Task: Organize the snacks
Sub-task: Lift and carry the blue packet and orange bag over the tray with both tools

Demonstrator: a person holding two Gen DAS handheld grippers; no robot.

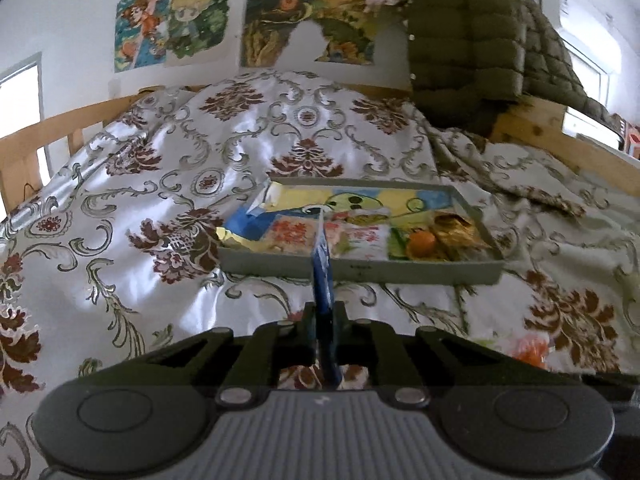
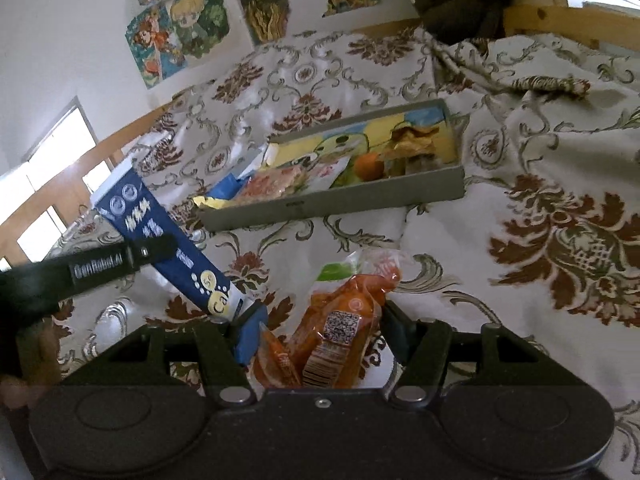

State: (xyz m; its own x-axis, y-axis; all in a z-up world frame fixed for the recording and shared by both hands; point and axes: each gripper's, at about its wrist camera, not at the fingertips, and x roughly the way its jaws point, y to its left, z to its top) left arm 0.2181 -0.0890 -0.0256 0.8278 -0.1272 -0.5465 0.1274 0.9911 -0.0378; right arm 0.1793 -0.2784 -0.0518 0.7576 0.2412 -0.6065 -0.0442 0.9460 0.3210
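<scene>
Left gripper (image 1: 325, 320) clamped tight on blue snack packet (image 1: 322, 268); right gripper (image 2: 320, 332) half-open, gripping orange snack pouch (image 2: 340, 320); grey tray (image 1: 360, 270) ahead.

Daylight fills both views, bright but soft. In the left wrist view it comes from a window (image 1: 22, 92) at the left edge and another window (image 1: 592, 64) at the right, both blown out to white. The satin bedspread (image 1: 248, 140) throws pale glare along its folds, with soft shadows in the creases. The tray (image 1: 360, 272) and the posters (image 1: 172, 24) look slightly smeared. In the right wrist view the windows (image 2: 48, 184) at the left are overexposed too. Fisheye bending curves the bed frame (image 2: 568, 12) and darkens the corners. The near gripper bodies sit dark, and the far left edge is blurred.
</scene>
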